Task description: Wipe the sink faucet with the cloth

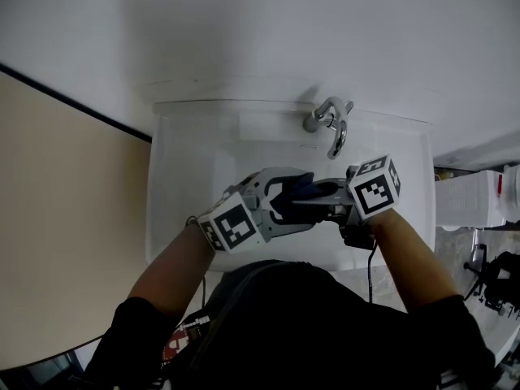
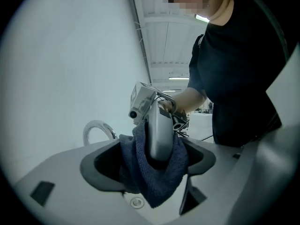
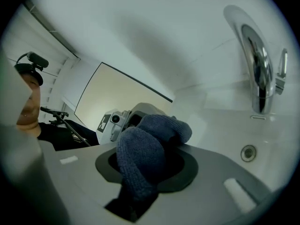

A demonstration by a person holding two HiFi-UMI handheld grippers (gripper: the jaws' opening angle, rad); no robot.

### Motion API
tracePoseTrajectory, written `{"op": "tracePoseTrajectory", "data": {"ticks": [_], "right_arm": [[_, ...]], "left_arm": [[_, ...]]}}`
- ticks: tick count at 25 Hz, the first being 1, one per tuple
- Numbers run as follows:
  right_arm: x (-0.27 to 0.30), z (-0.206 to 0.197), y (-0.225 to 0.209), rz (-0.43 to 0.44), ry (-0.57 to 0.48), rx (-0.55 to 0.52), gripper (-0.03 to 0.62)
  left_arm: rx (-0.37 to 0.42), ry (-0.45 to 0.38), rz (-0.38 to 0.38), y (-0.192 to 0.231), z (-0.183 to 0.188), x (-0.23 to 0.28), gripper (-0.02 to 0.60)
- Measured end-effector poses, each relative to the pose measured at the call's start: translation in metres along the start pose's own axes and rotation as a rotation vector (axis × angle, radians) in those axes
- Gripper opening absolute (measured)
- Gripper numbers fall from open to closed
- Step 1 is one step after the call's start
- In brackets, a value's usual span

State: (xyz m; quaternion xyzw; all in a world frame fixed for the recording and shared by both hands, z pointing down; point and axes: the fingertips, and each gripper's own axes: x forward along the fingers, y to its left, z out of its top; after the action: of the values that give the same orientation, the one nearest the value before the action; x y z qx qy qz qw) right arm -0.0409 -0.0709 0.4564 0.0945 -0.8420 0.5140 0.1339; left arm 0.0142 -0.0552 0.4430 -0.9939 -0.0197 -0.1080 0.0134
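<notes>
My right tongs pinch the soft, limp cloth mid-wad, probably its best hold, while my left tongs gape around it.

The left forearm and the right forearm, both bare below black sleeves, reach forward and converge in front of the body. The left hand-held gripper faces the right one. Its jaws are spread wide, with gaps showing on either side of what lies between them: the cloth and one jaw of the right tool. The right hand-held gripper faces back toward the left one, its jaws partly closed and pinching the bunched cloth. Both tools tilt slightly downward.
</notes>
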Motion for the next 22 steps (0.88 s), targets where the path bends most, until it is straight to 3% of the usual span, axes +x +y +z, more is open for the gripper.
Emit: {"op": "tracePoseTrajectory", "data": {"ticks": [3,7,9,11,18,22], "right_arm": [[0.001,0.0,0.002,0.05,-0.027,0.06,0.126],[-0.003,-0.001,0.01,0.185,-0.074,0.142,0.165],[-0.006,-0.003,0.014,0.246,-0.092,0.154,0.221],[-0.01,-0.004,0.016,0.276,-0.109,0.153,0.233],[-0.048,-0.003,-0.002,0.23,-0.222,0.164,0.233],[-0.088,-0.016,-0.03,0.135,-0.314,0.212,0.233]], "left_arm": [[-0.003,-0.039,0.041,0.003,-0.001,-0.007,0.31],[-0.029,-0.078,0.03,0.001,-0.003,-0.01,0.271],[-0.039,-0.112,0.017,0.001,0.001,-0.011,0.242],[-0.074,-0.149,0.006,0.002,0.004,-0.012,0.222],[-0.221,-0.198,0.026,0.022,0.003,-0.014,0.176],[-0.277,-0.129,0.175,0.067,-0.032,-0.017,0.175]]}}
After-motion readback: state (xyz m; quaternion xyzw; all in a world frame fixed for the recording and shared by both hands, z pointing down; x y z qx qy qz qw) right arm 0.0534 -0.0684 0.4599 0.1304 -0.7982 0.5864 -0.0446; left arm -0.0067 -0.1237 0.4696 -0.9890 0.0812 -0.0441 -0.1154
